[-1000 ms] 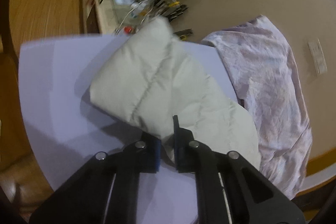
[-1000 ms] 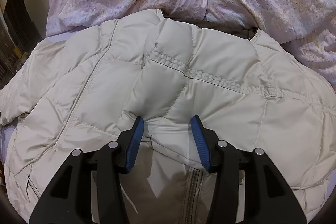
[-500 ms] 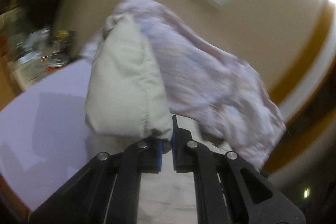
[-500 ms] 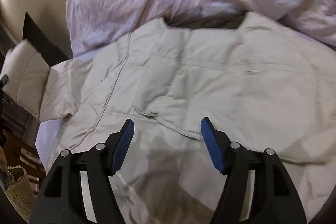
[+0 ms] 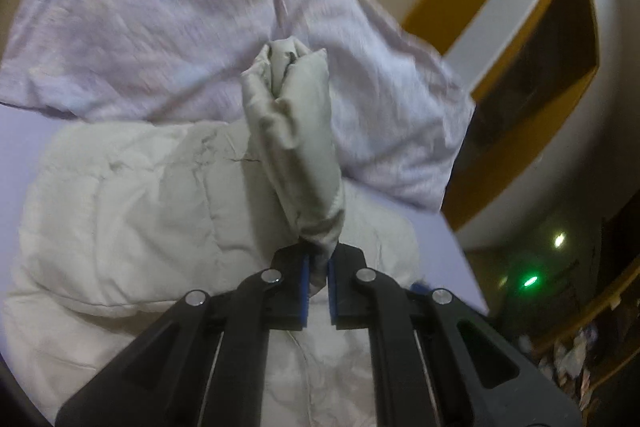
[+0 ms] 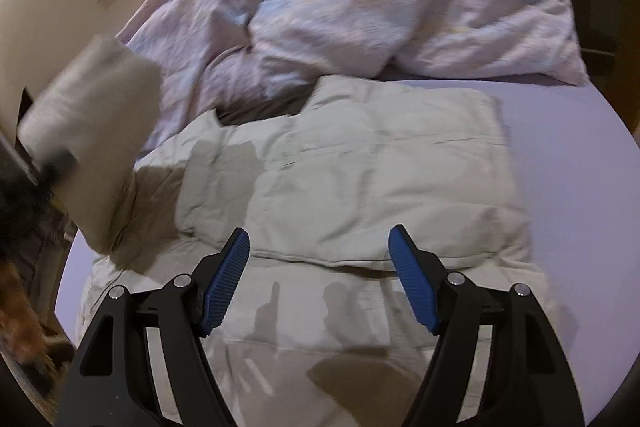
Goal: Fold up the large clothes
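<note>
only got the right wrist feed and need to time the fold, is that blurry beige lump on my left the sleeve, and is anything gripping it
Observer: Yes. In the left wrist view the left gripper is shut on the cuff end of the jacket sleeve.
Operator: is the sleeve over the jacket yet
Observer: It stands lifted over the jacket body, not laid flat yet.
Operator: whats past it on that side
Observer: The crumpled lilac duvet lies behind the sleeve, against a beige wall.
Operator: my gripper clear?
Observer: The right gripper is opening, nothing between the jaws.
</note>
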Motion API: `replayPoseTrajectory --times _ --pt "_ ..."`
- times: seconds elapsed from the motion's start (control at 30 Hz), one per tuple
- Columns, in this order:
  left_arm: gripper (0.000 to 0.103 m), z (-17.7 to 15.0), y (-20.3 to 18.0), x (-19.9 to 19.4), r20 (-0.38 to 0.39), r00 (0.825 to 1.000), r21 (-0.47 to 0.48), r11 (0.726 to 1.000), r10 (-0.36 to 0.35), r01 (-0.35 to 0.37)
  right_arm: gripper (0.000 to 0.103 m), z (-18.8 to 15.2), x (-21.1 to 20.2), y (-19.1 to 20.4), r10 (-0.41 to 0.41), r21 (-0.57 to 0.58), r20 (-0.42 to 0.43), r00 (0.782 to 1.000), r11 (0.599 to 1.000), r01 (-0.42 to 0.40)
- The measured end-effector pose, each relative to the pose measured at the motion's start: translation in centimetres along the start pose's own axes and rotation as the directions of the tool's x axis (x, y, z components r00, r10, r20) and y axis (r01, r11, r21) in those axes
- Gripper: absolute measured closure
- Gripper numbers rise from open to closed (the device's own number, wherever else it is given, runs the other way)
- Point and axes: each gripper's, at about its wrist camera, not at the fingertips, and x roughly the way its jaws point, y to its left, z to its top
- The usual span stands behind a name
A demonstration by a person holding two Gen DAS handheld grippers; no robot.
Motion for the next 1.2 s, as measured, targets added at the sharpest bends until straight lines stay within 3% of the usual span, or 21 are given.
replayPoseTrajectory --times 0.07,0.17,0.23,0.37,0.43,0.57,0.67,0.8,0.9,1.07,1.2 --pt "0.095 -1.5 -0.8 3.4 -0.084 0.996 0.026 1.0 0.017 -0.015 0.029 0.1 -0.2 -1.0 -0.004 0.028 0.009 1.0 1.0 0.003" --pt "0.076 -3.5 -1.5 6.5 -0.191 0.98 0.074 0.997 0.049 -0.035 0.029 0.0 -0.5 -1.3 0.004 0.048 0.018 1.0 0.999 -0.004" --pt "0.066 -4.7 -1.4 6.9 -0.222 0.973 0.104 0.994 0.063 -0.04 0.03 0.2 -0.4 -0.9 0.015 0.04 0.023 1.0 0.999 -0.016" --pt "0.05 -5.0 -0.4 5.3 -0.212 0.976 0.099 0.995 0.053 -0.033 0.044 0.2 -0.5 1.1 0.045 -0.002 0.039 0.998 0.999 -0.045" --pt "0.045 -4.5 0.3 4.2 -0.187 0.98 0.091 0.995 0.064 -0.047 0.06 0.4 -0.2 2.5 0.082 -0.026 0.035 0.996 0.996 -0.081" --pt "0.038 -3.7 3.2 0.3 -0.137 0.988 0.044 0.996 0.077 -0.072 0.069 0.7 0.0 5.6 0.138 -0.086 0.042 0.99 0.987 -0.134" --pt "0.035 -3.8 5.5 -2.4 -0.098 0.986 0.035 0.99 0.137 -0.134 0.072 0.4 1.0 8.4 0.159 -0.173 0.0 0.987 0.972 -0.157" --pt "0.033 -4.5 9.3 -5.8 -0.061 0.964 0.02 0.966 0.258 -0.258 0.073 -0.4 4.7 10.5 0.087 -0.256 -0.082 0.993 0.961 -0.105" --pt "0.033 -4.9 11.2 -7.4 -0.05 0.945 0.016 0.946 0.324 -0.323 0.076 -0.6 9.3 9.7 -0.046 -0.261 -0.139 0.989 0.965 0.009" --pt "0.032 -5.8 14.1 -9.9 -0.032 0.907 0.03 0.907 0.42 -0.419 0.077 -0.1 12.4 8.7 -0.099 -0.231 -0.146 0.984 0.971 0.064" --pt "0.027 -6.4 15.4 -10.8 -0.033 0.896 0.027 0.897 0.443 -0.442 0.076 0.0 12.6 9.1 -0.13 -0.247 -0.151 0.98 0.965 0.09"
